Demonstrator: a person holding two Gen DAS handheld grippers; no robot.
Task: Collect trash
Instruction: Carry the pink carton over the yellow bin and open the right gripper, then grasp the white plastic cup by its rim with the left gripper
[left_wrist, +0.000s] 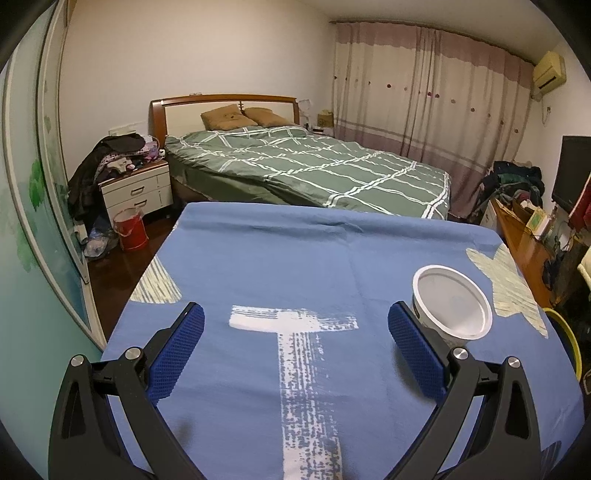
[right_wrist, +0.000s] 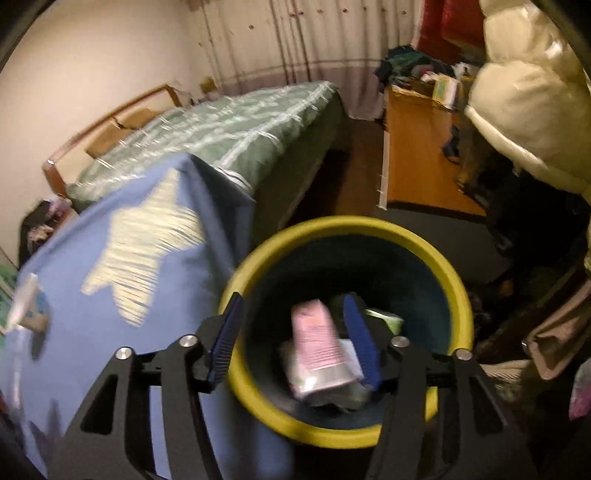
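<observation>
My left gripper (left_wrist: 295, 308) is open and empty, low over the blue patterned cloth (left_wrist: 288, 258). A white plastic bowl (left_wrist: 452, 302) stands on the cloth just right of its right finger. In the right wrist view my right gripper (right_wrist: 292, 297) hangs open over a round bin with a yellow rim (right_wrist: 343, 221). A pink paper cup (right_wrist: 316, 343), blurred, lies tilted inside the bin between the fingers, close to the right finger (right_wrist: 360, 339); the left pad stands well clear of it. Other scraps lie under the cup. The bin's rim (left_wrist: 570, 332) shows past the cloth's right edge.
A bed with a green checked cover (left_wrist: 314, 166) stands beyond the cloth. A nightstand piled with clothes (left_wrist: 136, 184) and a red bucket (left_wrist: 129, 229) sit at the left. A wooden desk (right_wrist: 417, 147) and a person's cream padded sleeve (right_wrist: 524, 92) are right of the bin.
</observation>
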